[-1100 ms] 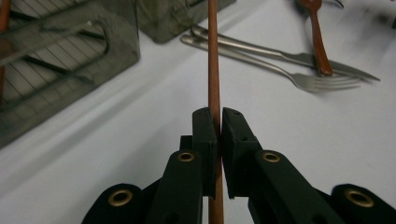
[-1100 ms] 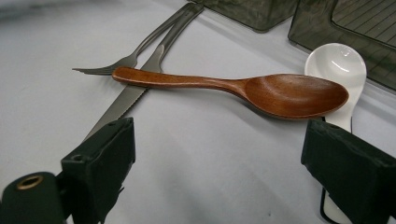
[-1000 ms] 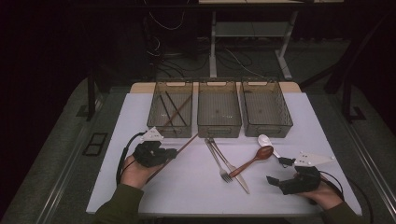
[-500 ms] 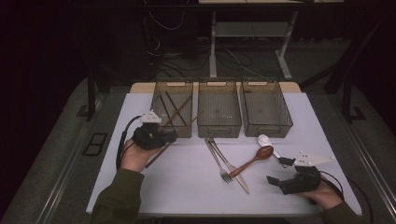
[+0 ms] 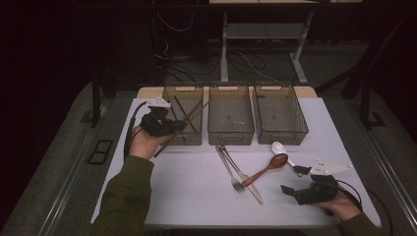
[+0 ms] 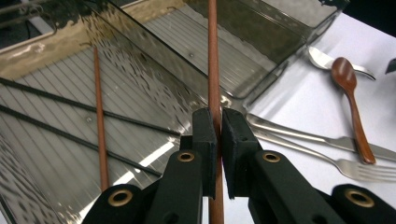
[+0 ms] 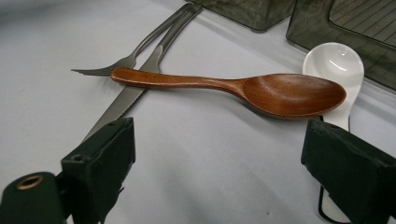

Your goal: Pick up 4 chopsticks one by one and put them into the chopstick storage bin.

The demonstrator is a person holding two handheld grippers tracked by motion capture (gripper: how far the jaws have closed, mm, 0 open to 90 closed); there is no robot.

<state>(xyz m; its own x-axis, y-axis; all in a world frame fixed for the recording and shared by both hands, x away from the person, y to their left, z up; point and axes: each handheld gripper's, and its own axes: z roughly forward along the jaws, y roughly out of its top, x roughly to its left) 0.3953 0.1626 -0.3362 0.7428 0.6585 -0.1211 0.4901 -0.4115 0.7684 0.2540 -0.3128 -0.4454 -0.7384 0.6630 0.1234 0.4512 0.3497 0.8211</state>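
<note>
My left gripper (image 5: 169, 125) (image 6: 218, 140) is shut on a brown chopstick (image 5: 196, 112) (image 6: 213, 70), held slanted above the front wall of the left bin (image 5: 183, 87). In that bin lie another brown chopstick (image 6: 98, 121) and two black ones (image 6: 70, 105). At the near right of the table my right gripper (image 5: 294, 180) (image 7: 224, 163) rests open, its jaws wide apart and empty. Just beyond it lie a wooden spoon (image 5: 268, 167) (image 7: 280, 93) and a white spoon (image 5: 279, 147) (image 7: 334, 60).
A metal fork (image 5: 230, 169) (image 7: 121, 60) and a knife (image 5: 246, 179) (image 7: 126, 100) lie mid-table under the wooden spoon's handle. A middle bin (image 5: 231, 135) and a right bin (image 5: 282, 135) stand beside the left one. The white table (image 5: 196, 196) has bare room at the near left.
My left gripper has risen and moved away from me toward the left bin, carrying the brown chopstick off the table. The right gripper has stayed put.
</note>
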